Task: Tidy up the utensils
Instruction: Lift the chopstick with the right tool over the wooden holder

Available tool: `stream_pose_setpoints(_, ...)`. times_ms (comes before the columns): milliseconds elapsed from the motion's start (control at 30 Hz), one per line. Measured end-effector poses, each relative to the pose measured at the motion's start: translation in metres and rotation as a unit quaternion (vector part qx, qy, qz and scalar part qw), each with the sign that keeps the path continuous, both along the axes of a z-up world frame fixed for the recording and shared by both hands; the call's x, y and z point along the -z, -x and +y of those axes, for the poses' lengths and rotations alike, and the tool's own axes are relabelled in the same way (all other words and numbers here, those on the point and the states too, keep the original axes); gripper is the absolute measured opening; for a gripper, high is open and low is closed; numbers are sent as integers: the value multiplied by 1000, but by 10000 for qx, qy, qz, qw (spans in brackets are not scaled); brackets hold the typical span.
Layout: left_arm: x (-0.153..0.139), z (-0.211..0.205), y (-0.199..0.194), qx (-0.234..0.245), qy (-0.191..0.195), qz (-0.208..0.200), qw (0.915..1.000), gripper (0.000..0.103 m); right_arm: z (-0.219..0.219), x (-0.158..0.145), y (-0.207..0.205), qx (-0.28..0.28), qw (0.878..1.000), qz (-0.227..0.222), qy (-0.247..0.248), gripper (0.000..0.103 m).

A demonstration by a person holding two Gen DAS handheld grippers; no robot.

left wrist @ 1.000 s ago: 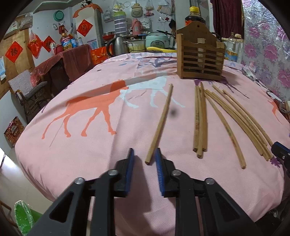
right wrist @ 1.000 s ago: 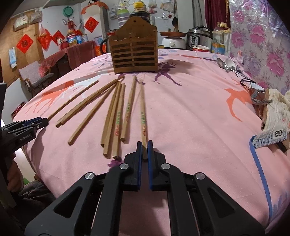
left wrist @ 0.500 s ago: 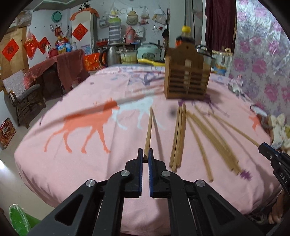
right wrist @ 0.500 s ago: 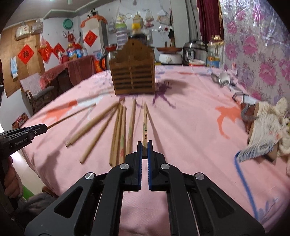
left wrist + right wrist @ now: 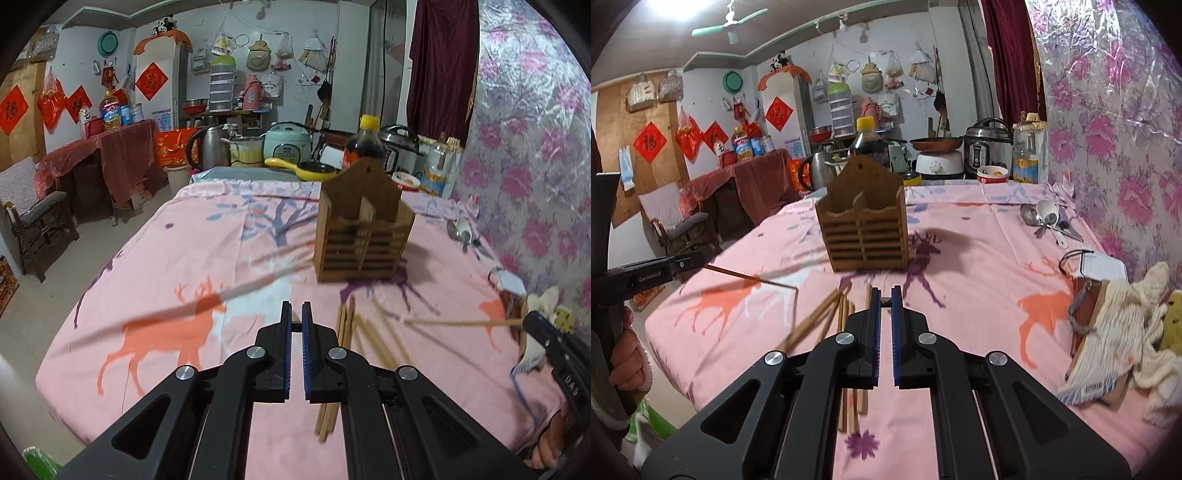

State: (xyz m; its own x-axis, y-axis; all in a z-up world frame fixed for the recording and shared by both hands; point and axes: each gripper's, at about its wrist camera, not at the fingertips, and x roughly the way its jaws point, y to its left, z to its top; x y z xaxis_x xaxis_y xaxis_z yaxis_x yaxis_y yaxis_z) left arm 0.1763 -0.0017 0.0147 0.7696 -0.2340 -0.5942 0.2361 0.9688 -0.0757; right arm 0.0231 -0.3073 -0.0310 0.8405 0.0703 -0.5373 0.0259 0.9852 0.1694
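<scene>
The left gripper has its blue pads pinched on the near end of a single chopstick, of which only the butt shows between the pads in its own view; seen from the right wrist, that stick juts from the left tool's tip, clear of the cloth and pointing roughly toward the wooden chopstick holder; the right gripper is likewise clamped on the end of its own chopstick, which from the left wrist runs as a thin pale line in the air, in front of the holder and to its right; so each tool carries one stick, both off the table.

The remaining chopsticks lie in a loose fan on the pink deer-print tablecloth, on the near side of the holder, just short of its base; the holder stands upright, slatted, with two front pockets under a peaked back board; a few spoons lie well to the holder's right, near the floral wall covering.

The step in hand looks like the carry: two sticks picked, neither yet stowed, most of the job ahead. The next move probably calls for tipping each stick from near level toward upright, leading end down, and lining it over one pocket's narrow mouth before letting go; the long free ends could swing, so they may knock the holder's rim or each other.
</scene>
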Motion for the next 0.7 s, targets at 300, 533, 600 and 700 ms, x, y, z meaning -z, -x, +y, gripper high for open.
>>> stream_pose_setpoints(300, -42, -18, -45, 212, 109, 3, 9997, 5, -4, -25, -42, -35, 10000, -44, -44, 6)
stream_pose_setpoints(533, -65, -36, -73, 420, 121, -53, 9990, 5, -8, -43, -71, -72, 9998, -122, -105, 6)
stream_pose_setpoints(600, -71, -41, -81, 481, 149, -50, 9987, 5, -9, -48, -77, -109, 9997, -128, -159, 6)
stream_pose_setpoints(700, -91, -52, -92, 565, 179, -186, 9981, 5, -13, -60, -88, -158, 9993, -186, -281, 6)
